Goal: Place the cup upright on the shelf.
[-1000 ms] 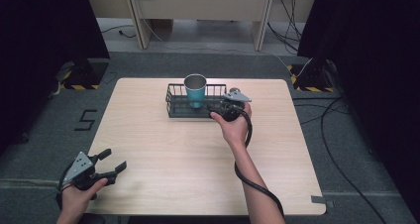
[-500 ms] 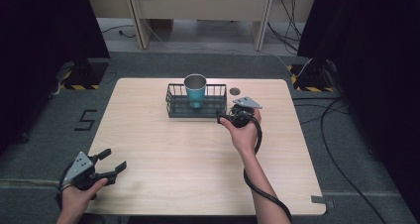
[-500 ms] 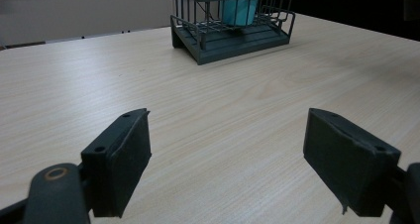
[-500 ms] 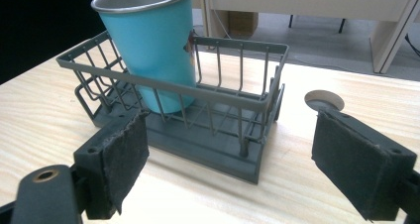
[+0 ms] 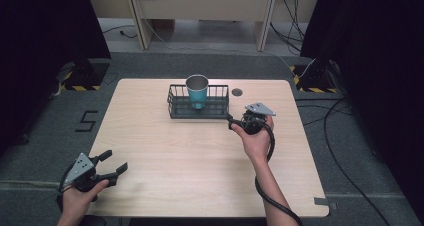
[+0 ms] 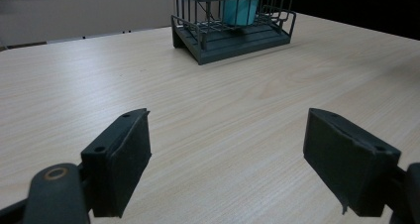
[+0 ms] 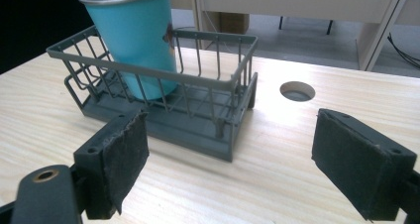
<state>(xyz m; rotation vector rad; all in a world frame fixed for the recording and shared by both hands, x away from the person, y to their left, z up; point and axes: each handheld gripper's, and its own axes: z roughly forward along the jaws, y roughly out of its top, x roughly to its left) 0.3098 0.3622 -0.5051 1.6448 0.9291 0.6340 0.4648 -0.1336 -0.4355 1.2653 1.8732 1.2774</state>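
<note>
Where the high view looks down on the table [image 5: 200, 156], a dark wire basket [image 5: 198, 102] sits in the upper middle of the frame, and a teal cup [image 5: 197, 91] with a metal rim stands upright inside it, toward its centre. A round hole [image 5: 237, 92] in the tabletop lies just right of the basket. The right gripper [image 5: 233, 121] is held right of centre, near the basket's lower right corner, apart from it, its jaws pointing toward the basket; how far they are spread cannot be told here. The left gripper [image 5: 112, 163] is at the lower left, over the table's near edge, its jaws spread apart and holding nothing, well away from the basket.

In the left gripper view, the two black jaws rise from the bottom corners, wide apart with bare wood between them. The basket [image 6: 233, 33] stands at the top centre of the frame, the cup [image 6: 239, 8] showing through its bars.

In the right gripper view, the jaws also stand wide apart, gripping nothing. The basket [image 7: 208, 120] fills the upper left and centre, near the left jaw but not touching it. The cup [image 7: 136, 35] stands upright in the basket's left part. The hole [image 7: 297, 91] lies right of centre.
</note>
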